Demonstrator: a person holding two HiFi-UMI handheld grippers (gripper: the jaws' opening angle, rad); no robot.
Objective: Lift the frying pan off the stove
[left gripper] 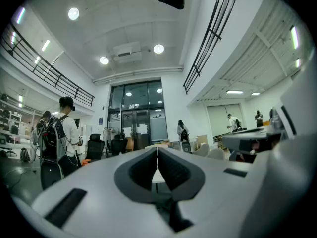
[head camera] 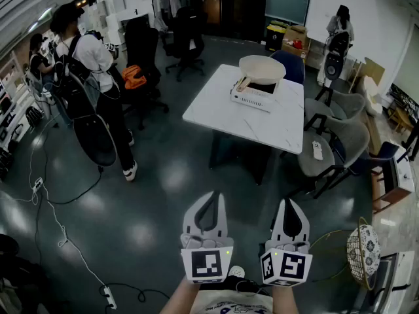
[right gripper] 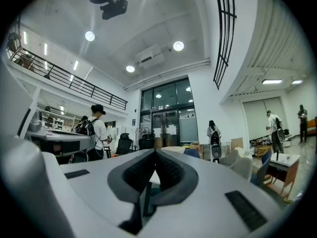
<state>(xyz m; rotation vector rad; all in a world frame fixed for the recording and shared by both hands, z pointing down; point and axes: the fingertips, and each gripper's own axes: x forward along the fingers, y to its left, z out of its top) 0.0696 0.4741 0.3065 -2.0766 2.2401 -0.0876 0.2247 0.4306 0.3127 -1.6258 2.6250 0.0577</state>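
Note:
A cream frying pan (head camera: 262,69) sits on a white portable stove (head camera: 254,96) at the far end of a white table (head camera: 222,113), its handle pointing toward me. Both grippers are held low in front of me, well short of the table. My left gripper (head camera: 213,196) is shut with nothing in it, and my right gripper (head camera: 289,203) beside it is shut and empty too. In the left gripper view the jaws (left gripper: 157,151) meet at the tips; in the right gripper view the jaws (right gripper: 155,152) also touch. The table edge shows faintly beyond both.
A person with a backpack (head camera: 91,64) stands at the left beside black office chairs (head camera: 186,38). Grey chairs (head camera: 334,146) crowd the table's right side. Cables (head camera: 52,214) trail over the floor on the left. A wire basket (head camera: 363,250) stands at the lower right. Another person (head camera: 340,25) is far back.

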